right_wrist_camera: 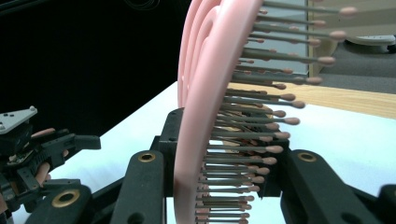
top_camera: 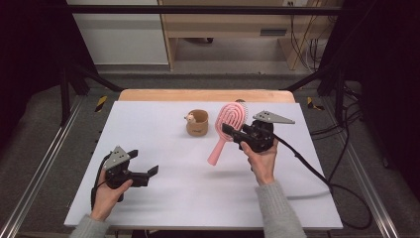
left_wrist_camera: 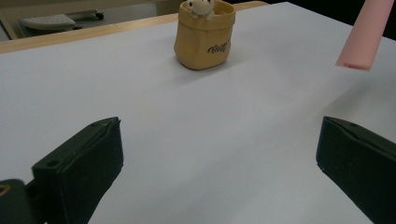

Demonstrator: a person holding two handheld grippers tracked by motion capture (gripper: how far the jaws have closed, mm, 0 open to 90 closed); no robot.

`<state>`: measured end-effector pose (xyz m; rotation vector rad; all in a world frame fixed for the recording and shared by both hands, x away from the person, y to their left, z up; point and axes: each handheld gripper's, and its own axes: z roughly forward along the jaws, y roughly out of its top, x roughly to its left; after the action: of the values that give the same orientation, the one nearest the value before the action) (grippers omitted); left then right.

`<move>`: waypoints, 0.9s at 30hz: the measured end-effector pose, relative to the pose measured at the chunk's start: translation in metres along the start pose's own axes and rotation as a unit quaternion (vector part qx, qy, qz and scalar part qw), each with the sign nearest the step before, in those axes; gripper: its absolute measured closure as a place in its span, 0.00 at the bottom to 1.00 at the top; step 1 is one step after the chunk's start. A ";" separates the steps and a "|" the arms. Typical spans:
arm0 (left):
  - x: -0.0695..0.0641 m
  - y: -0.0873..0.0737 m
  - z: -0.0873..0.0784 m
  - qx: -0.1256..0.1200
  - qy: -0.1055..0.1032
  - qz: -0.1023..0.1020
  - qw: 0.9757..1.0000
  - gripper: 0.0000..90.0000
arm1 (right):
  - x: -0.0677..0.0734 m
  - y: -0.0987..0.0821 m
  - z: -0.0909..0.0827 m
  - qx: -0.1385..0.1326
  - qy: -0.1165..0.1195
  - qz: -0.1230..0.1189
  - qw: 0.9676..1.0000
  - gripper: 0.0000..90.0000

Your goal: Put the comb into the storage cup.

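A white table point(top_camera: 163, 144) with a wooden far edge stands on grey floor, shelving point(top_camera: 233, 25) beyond. My right gripper point(top_camera: 233, 133) clamps a pink hairbrush point(top_camera: 227, 130) held above the table beside a small tan cup point(top_camera: 197, 123), its long axis tilted, head up and away, handle slanting down toward me. My left gripper point(top_camera: 148, 174) hovers wide open, empty.

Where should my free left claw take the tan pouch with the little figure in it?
Grip the tan pouch low across its soft walls, coming in level from the near side. It stands upright and apart on the table, the figure peeks over its rim, and the open left claw already faces it. A top grip would likely crush the figure.
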<state>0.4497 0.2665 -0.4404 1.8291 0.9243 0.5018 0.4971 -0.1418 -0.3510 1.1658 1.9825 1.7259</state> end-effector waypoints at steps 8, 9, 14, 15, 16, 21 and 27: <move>0.006 -0.010 -0.004 0.003 0.005 -0.001 1.000 0.01 | 0.000 0.005 0.003 -0.002 -0.007 -0.006 1.000 0.70; 0.007 -0.011 -0.005 0.005 0.005 -0.001 1.000 0.01 | 0.001 0.007 0.004 -0.002 -0.008 -0.008 1.000 0.70; 0.012 -0.016 -0.006 0.006 0.009 -0.004 1.000 0.01 | 0.002 0.011 0.007 -0.003 -0.012 -0.013 1.000 0.70; 0.012 -0.016 -0.006 0.006 0.009 -0.005 1.000 0.01 | 0.002 0.012 0.008 -0.004 -0.013 -0.013 1.000 0.70; 0.012 -0.016 -0.006 0.006 0.008 -0.006 1.000 0.01 | 0.003 0.012 0.009 -0.004 -0.014 -0.013 1.000 0.70; 0.013 -0.019 -0.005 0.007 0.006 0.000 1.000 0.01 | 0.003 0.014 0.014 -0.003 -0.020 -0.017 1.000 0.70; 0.015 -0.021 -0.005 0.009 0.007 -0.003 1.000 0.01 | 0.004 0.019 0.020 -0.005 -0.024 -0.020 0.999 0.70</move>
<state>0.4481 0.2855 -0.4584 1.8402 0.9457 0.5065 0.5154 -0.1256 -0.3378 1.1453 1.9529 1.6711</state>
